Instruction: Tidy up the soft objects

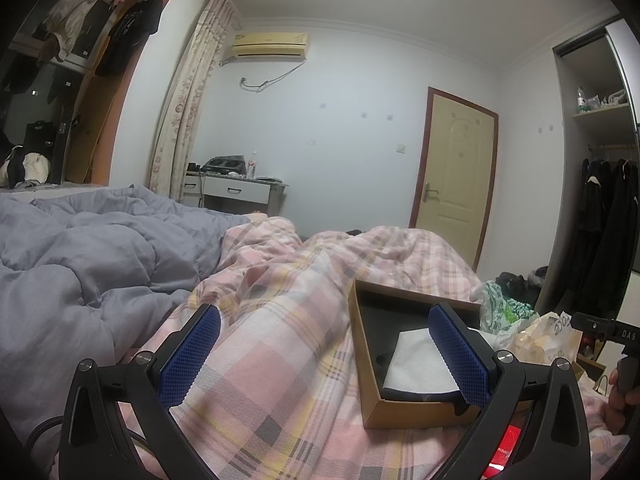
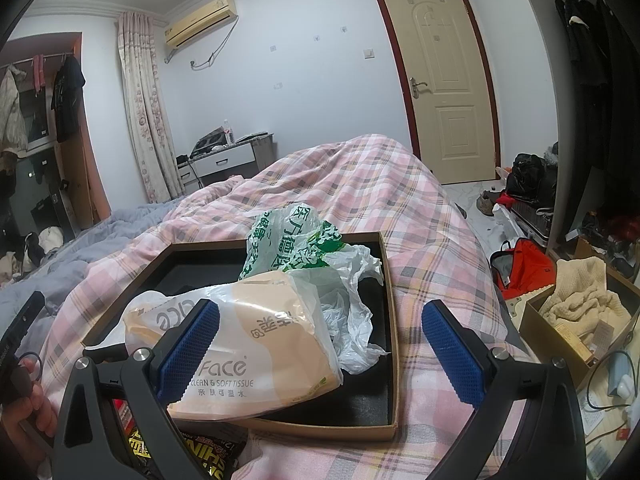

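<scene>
Right now my left claw (image 1: 324,354) hangs spread and empty over the plaid quilt (image 1: 272,312), the cardboard box (image 2: 388,344) just right of it. My right claw (image 2: 320,354) is spread too (nothing pinched), the tissue pack (image 2: 256,344) lying in the box against its left finger, a plastic bag (image 2: 320,260) beyond.

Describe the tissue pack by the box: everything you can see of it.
The tissue pack is a soft, beige and white plastic-wrapped pack, crinkled, printed "Face" and "CLEAN & SOFT TISSUE" with Chinese text. It lies tilted, partly in the brown cardboard box and overhanging its near rim. A crumpled white and green plastic bag lies against its far side. The right gripper is open around it, the left pad overlapping the pack; contact is unclear.
</scene>
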`<control>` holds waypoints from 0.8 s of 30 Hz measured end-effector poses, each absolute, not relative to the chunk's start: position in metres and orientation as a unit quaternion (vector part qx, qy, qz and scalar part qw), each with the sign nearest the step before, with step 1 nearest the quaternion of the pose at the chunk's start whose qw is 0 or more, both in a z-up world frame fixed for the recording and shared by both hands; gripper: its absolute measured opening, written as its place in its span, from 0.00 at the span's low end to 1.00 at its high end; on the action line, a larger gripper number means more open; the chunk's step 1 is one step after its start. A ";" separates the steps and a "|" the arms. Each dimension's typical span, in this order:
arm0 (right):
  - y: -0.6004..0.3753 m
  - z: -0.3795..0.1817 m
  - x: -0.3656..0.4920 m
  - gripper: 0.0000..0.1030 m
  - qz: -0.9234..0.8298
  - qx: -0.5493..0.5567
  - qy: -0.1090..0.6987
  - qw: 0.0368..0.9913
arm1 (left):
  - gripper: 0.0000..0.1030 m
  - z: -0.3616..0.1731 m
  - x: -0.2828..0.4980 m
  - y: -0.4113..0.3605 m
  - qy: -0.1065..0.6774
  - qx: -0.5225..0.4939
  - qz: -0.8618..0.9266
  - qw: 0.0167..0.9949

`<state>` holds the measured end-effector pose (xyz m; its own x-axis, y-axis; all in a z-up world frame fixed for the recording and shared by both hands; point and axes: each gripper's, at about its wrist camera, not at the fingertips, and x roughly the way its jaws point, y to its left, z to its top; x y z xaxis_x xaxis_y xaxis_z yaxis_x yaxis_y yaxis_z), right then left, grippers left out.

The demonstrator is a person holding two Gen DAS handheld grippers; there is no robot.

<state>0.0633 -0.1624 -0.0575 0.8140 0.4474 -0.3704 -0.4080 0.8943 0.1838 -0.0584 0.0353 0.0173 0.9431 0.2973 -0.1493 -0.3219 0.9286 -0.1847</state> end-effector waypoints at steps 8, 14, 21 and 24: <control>-0.163 -0.058 0.063 0.98 0.225 0.048 0.206 0.951 | 1.00 0.019 -0.059 0.034 0.058 -0.096 0.157 0.981; -0.163 -0.058 0.063 0.98 0.225 0.048 0.206 0.951 | 1.00 0.019 -0.061 0.034 0.059 -0.096 0.155 0.981; -0.163 -0.057 0.063 0.98 0.225 0.049 0.206 0.951 | 1.00 0.019 -0.061 0.033 0.063 -0.096 0.153 0.982; -0.162 -0.057 0.064 0.98 0.225 0.049 0.207 0.951 | 1.00 0.019 -0.062 0.033 0.063 -0.092 0.153 0.982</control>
